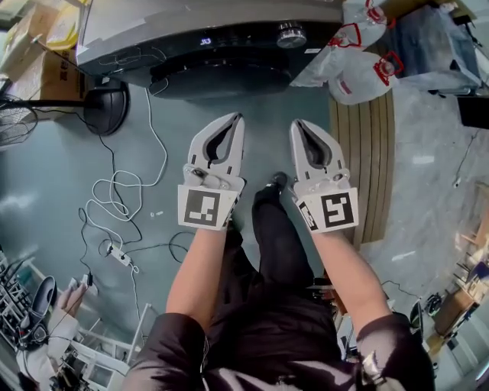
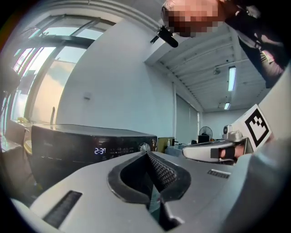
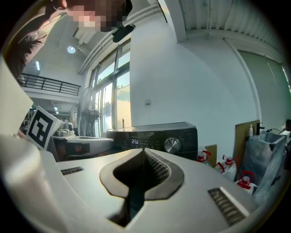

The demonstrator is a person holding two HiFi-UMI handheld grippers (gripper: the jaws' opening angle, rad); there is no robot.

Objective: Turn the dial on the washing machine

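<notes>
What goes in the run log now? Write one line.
left claw: shut, empty | right claw: shut, empty | round silver dial on black-fronted washing machine: untouched, both claws short of it

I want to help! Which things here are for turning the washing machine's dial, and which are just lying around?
For the job: washing machine, dial, left gripper, right gripper.

Just lying about: fan stand, white cable, plastic bags.

The dark box-shaped washing machine [image 1: 191, 30] has a glossy black front and a shiny, ridged, metal-look round dial [image 1: 291, 34], the light grey left gripper [image 1: 238, 117] and right gripper [image 1: 297, 123] are smooth matt plastic with ribbed black pads [image 2: 163, 170], and the pale slats [image 1: 367, 153] are bare wood.
</notes>
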